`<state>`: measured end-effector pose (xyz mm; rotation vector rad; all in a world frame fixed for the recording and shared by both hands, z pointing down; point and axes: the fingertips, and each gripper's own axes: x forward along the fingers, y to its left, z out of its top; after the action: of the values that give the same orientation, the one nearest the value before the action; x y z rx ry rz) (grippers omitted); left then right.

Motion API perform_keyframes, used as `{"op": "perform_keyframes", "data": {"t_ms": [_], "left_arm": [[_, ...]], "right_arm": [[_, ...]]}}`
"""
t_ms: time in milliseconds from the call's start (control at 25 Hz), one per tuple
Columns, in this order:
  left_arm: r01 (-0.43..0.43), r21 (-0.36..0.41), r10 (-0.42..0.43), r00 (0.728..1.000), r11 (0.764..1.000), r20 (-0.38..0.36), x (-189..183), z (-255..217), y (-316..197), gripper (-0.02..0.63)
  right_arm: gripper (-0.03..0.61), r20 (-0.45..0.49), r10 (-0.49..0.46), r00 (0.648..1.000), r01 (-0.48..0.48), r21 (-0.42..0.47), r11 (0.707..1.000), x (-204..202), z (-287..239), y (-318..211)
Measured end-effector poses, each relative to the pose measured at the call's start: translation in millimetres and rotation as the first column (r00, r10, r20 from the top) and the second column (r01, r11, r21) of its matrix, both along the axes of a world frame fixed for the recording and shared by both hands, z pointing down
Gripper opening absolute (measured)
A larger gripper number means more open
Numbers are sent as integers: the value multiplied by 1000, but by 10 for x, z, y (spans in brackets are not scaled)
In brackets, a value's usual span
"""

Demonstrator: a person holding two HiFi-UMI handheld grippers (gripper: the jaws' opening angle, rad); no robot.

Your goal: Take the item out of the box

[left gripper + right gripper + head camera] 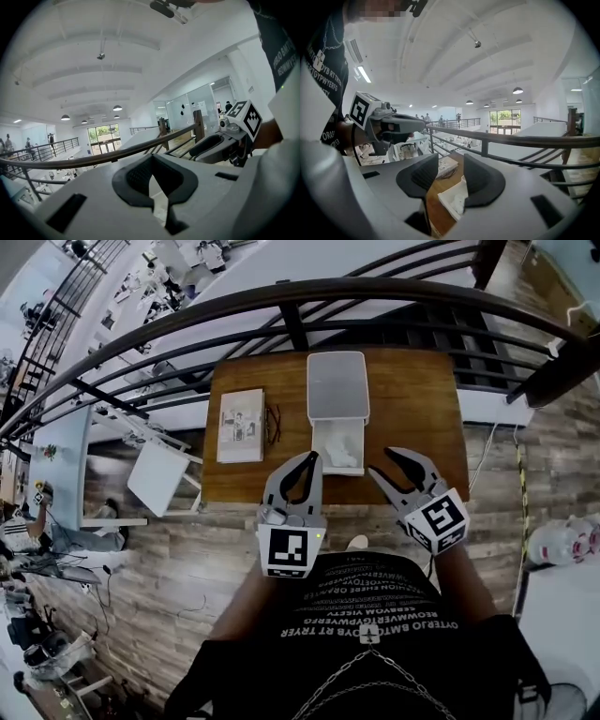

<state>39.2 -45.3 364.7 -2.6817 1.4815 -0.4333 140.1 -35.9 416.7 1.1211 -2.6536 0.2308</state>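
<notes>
Hovering just before the open box (337, 390), the right gripper (380, 462) gapes, likely readied for the white item (342, 454) inside; the left gripper (314, 461) alongside is closed, empty.

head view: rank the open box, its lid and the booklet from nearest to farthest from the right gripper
1. open box, just left of the right gripper, at the near edge of the table
2. lid, straight beyond the open box
3. booklet, over on the table's left side
</notes>
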Motion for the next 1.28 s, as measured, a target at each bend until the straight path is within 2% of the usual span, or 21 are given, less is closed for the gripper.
{"op": "perform_keyframes", "data": {"t_ms": [400, 600, 840, 1000, 1280], "left_arm": [[65, -32, -64, 998, 997, 9, -199, 114, 133, 6], [81, -38, -80, 996, 996, 28, -371, 90, 118, 6], [52, -24, -51, 998, 998, 23, -386, 84, -30, 5], [35, -18, -34, 999, 999, 12, -522, 73, -225, 6], [19, -32, -19, 1000, 999, 11, -745, 137, -625, 5]], "right_arm": [[164, 4, 7, 1000, -7, -115, 993, 47, 561, -50], [164, -26, 1, 1000, -4, -148, 989, -45, 788, -60], [164, -104, -23, 994, 4, -178, 984, -183, 1132, -127], [165, -162, -37, 986, 4, -200, 980, -336, 1353, -271], [166, -198, -47, 979, -9, -275, 961, -497, 1795, -559]]}}
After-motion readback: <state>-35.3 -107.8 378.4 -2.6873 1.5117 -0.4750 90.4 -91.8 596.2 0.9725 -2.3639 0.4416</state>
